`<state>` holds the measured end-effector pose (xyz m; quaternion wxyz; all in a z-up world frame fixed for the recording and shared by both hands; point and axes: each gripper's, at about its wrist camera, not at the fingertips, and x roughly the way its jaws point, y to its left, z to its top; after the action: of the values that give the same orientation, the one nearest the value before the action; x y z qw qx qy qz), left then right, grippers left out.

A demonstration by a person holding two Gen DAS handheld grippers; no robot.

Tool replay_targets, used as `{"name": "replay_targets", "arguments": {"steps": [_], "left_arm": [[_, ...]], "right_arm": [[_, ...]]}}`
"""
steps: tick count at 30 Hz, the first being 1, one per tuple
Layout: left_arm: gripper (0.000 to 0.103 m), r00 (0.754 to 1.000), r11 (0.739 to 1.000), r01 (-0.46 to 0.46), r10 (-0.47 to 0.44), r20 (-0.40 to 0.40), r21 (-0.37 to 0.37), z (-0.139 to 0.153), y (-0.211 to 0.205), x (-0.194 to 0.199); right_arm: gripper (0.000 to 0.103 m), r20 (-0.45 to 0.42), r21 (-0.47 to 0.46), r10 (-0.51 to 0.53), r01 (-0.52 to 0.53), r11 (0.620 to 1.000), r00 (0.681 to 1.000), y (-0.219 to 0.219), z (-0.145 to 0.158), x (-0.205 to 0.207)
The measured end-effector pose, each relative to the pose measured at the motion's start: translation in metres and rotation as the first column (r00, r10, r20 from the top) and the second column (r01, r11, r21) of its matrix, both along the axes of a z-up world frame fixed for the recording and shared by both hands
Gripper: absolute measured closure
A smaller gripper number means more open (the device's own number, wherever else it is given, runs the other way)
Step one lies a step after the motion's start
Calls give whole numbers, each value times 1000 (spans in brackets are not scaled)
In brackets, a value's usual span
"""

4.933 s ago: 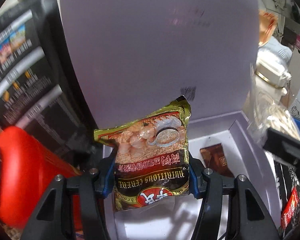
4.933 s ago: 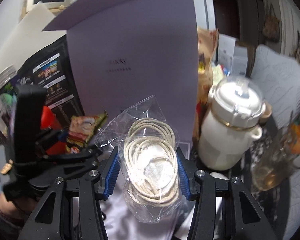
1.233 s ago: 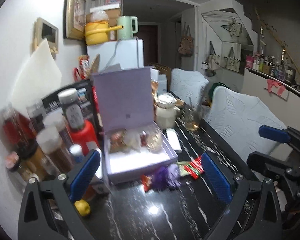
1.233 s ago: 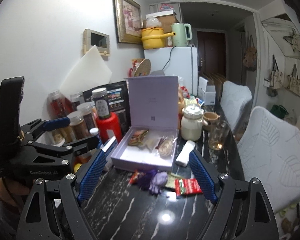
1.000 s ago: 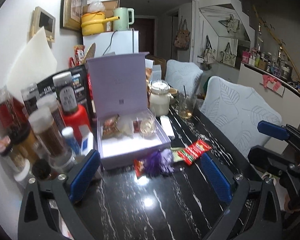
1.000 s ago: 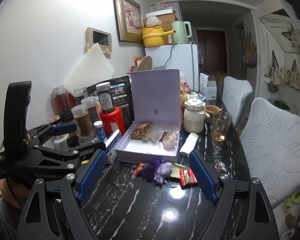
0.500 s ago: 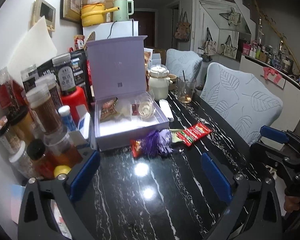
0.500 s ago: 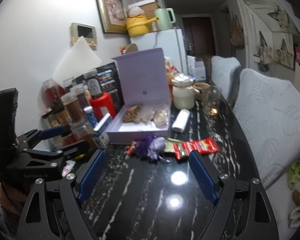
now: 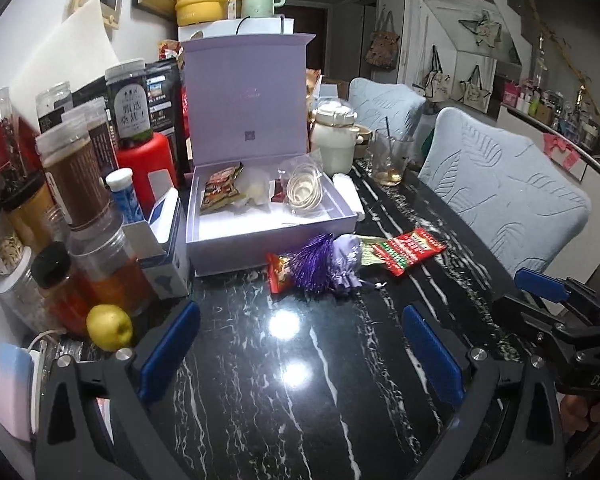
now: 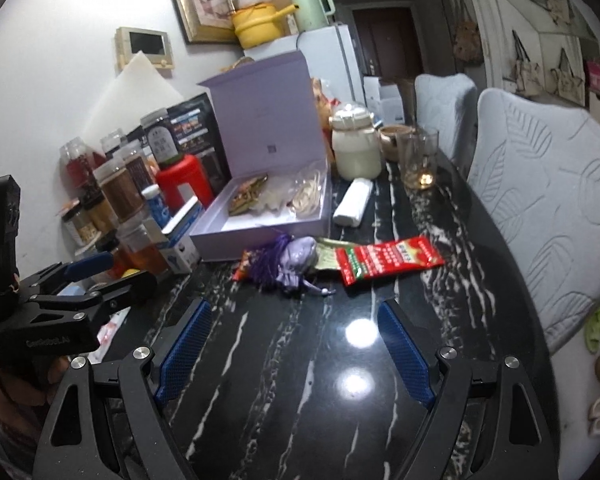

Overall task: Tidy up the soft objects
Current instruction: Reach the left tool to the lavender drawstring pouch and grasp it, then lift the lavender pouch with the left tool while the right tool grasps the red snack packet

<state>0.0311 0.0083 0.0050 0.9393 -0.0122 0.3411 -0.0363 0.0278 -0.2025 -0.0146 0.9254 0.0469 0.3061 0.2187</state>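
Observation:
An open lilac box [image 9: 268,248] [image 10: 260,236] with raised lid stands on the black marble table. Inside lie a cereal packet [image 9: 220,192] [image 10: 248,196], a clear bag of coiled cord [image 9: 304,192] [image 10: 308,194] and other small packets. In front of the box lie a purple tassel pouch [image 9: 328,264] [image 10: 292,260], a small red packet [image 9: 278,276] and a long red packet [image 9: 408,248] [image 10: 388,260]. My left gripper [image 9: 300,352] and right gripper [image 10: 292,348] are open and empty, held well back from these over the table.
Jars, bottles and a red canister [image 9: 144,160] crowd the table's left side, with a lemon [image 9: 108,326] near the front. A white lidded pot [image 9: 334,144], a glass [image 9: 392,156] and a white roll [image 10: 352,204] stand right of the box. Padded chairs [image 10: 548,208] line the right edge.
Earlier both grippers held the cereal packet and the cord bag over the box; those now lie inside it. Both grippers have opened and pulled back from the box.

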Motion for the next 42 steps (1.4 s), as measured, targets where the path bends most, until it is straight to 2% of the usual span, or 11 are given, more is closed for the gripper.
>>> {"name": "replay_targets", "arguments": {"steps": [9,15,28,31,33,42], "left_arm": [[0,996,995,29,-37,-84,-91,-29,0,35],[0,993,995,54,-62,-105,-79,-44,-8,57],[1,981,988,106,-123,-149,-116,-64,-28,112],[4,976,984,116,-138,-167,-134,-69,-34,126],[18,972,981,122,-148,-180,-149,-72,-37,136],[25,966,978,155,-180,-187,-141,-84,-52,159]], "right_arm": [[17,-57,-16,-2,1,1000,998,4,-25,34],[18,-88,-25,-15,13,1000,996,1,-38,56],[18,-133,-50,-58,52,997,989,-16,-57,98],[18,-141,-50,-64,58,997,988,-20,-60,105],[18,-145,-51,-69,62,997,987,-23,-62,109],[18,-167,-48,-85,78,996,982,-32,-69,119]]}}
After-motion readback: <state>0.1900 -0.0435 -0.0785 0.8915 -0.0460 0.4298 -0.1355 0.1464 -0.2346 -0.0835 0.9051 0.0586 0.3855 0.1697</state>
